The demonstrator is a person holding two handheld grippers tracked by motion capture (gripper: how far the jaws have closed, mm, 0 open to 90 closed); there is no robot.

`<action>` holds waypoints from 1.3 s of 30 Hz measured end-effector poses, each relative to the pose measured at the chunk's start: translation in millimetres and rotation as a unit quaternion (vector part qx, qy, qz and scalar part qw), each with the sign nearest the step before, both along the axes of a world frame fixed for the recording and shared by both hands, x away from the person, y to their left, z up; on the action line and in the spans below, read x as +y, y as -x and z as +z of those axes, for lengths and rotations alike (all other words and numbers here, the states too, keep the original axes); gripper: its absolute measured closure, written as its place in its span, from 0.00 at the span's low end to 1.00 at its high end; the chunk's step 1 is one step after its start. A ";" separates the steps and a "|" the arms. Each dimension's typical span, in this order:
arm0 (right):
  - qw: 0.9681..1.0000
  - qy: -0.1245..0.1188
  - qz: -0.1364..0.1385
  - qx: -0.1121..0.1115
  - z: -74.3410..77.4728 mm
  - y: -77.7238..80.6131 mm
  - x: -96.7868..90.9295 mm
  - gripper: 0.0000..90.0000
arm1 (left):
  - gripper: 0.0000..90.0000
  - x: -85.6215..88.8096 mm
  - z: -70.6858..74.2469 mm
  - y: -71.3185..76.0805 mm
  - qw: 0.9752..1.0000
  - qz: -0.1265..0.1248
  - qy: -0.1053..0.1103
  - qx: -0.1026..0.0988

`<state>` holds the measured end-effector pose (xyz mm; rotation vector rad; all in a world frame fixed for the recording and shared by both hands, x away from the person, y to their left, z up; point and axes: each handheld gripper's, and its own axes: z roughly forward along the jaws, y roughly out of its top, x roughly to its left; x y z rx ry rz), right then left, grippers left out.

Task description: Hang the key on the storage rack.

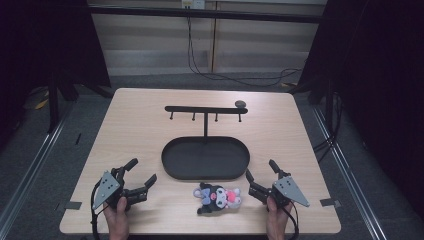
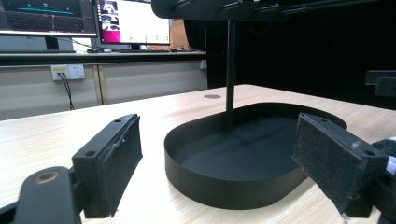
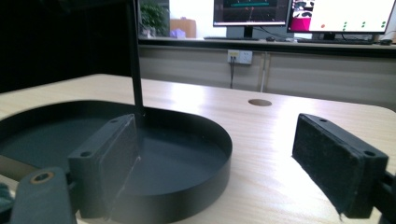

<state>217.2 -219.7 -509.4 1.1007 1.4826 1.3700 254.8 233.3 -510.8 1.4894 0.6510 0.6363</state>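
Observation:
A small black, white and pink plush toy (image 1: 218,197) lies on the wooden table near the front edge, just in front of a black oval tray (image 1: 170,167). From the tray's back rises a black post (image 1: 205,125) carrying a crossbar with several hooks (image 1: 206,109). My left gripper (image 1: 141,176) rests at the front left, jaws wide apart and holding nothing, pointing toward the tray (image 2: 224,193). At the front right, my right gripper (image 1: 261,171) also stands open with nothing between its pads (image 3: 338,163), facing the tray (image 3: 205,179) and post (image 3: 134,60).
A dark round hole or cap (image 1: 240,103) sits near the table's back right. Black curtains and stands flank the table; cables hang along the back wall. Monitors (image 3: 299,13) on a far desk appear in both gripper views.

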 end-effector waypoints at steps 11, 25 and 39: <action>1.000 -0.005 0.011 0.017 1.0 -0.5 -1.1 0.15 | 0.17 0.1 0.1 0.1 1.000 0.000 -0.001 0.001; 0.998 -0.017 0.039 0.053 6.2 -2.0 2.5 0.27 | 0.17 0.2 0.2 -0.1 1.000 -0.001 -0.001 0.001; 0.980 0.009 0.150 0.133 40.0 1.2 15.5 0.52 | 0.17 0.2 0.2 -0.1 1.000 -0.001 -0.001 0.001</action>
